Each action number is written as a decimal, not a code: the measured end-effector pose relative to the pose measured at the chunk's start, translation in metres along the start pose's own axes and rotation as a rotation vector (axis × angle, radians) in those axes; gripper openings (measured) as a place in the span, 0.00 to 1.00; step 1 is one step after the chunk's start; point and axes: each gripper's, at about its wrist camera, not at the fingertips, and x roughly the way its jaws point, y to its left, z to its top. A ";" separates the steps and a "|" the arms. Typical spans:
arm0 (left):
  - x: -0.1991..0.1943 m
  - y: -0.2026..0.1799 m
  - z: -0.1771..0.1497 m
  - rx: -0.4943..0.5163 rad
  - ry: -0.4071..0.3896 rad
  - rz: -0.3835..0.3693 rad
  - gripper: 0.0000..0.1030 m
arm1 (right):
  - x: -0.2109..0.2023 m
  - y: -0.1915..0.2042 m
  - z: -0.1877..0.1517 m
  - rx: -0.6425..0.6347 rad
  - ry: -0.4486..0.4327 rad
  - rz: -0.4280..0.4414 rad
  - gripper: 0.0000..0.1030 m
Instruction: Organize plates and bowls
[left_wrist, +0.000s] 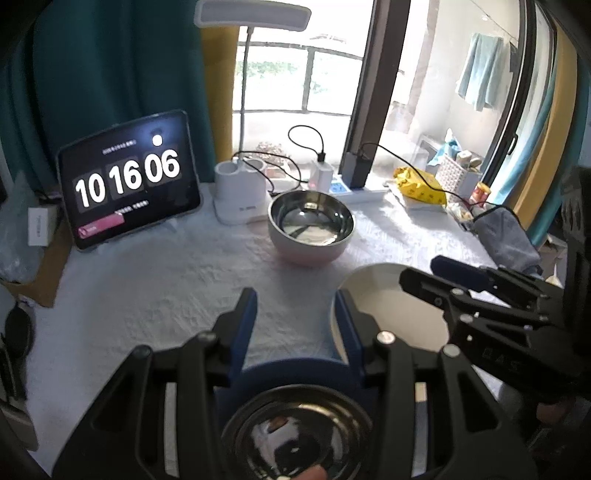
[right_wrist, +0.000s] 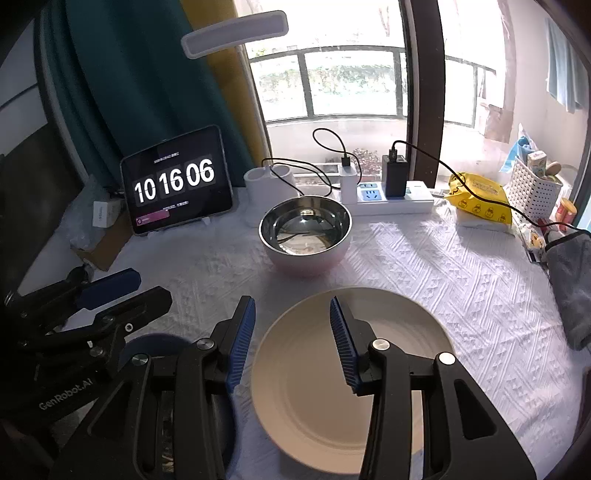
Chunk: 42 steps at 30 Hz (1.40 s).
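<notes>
A pink bowl with a steel inside stands at the far middle of the table. A white plate lies near the front. A blue bowl with a steel inside sits right under my left gripper, which is open above its rim; its blue edge shows in the right wrist view. My right gripper is open, its jaws straddling the plate's left rim just above it. My right gripper shows in the left wrist view over the plate, and my left gripper in the right wrist view.
A white textured cloth covers the table. At the back stand a tablet clock, a white lamp base, a power strip with chargers, a yellow packet and a white basket. A grey cloth lies at the right edge.
</notes>
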 end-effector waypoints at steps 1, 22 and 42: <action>0.002 0.000 0.001 0.000 0.000 0.005 0.44 | 0.002 -0.003 0.001 0.001 0.001 0.000 0.43; 0.054 -0.003 0.032 -0.010 0.033 0.019 0.45 | 0.044 -0.044 0.025 0.063 0.022 0.033 0.43; 0.109 -0.008 0.057 0.046 0.099 0.044 0.45 | 0.085 -0.073 0.043 0.098 0.052 0.062 0.43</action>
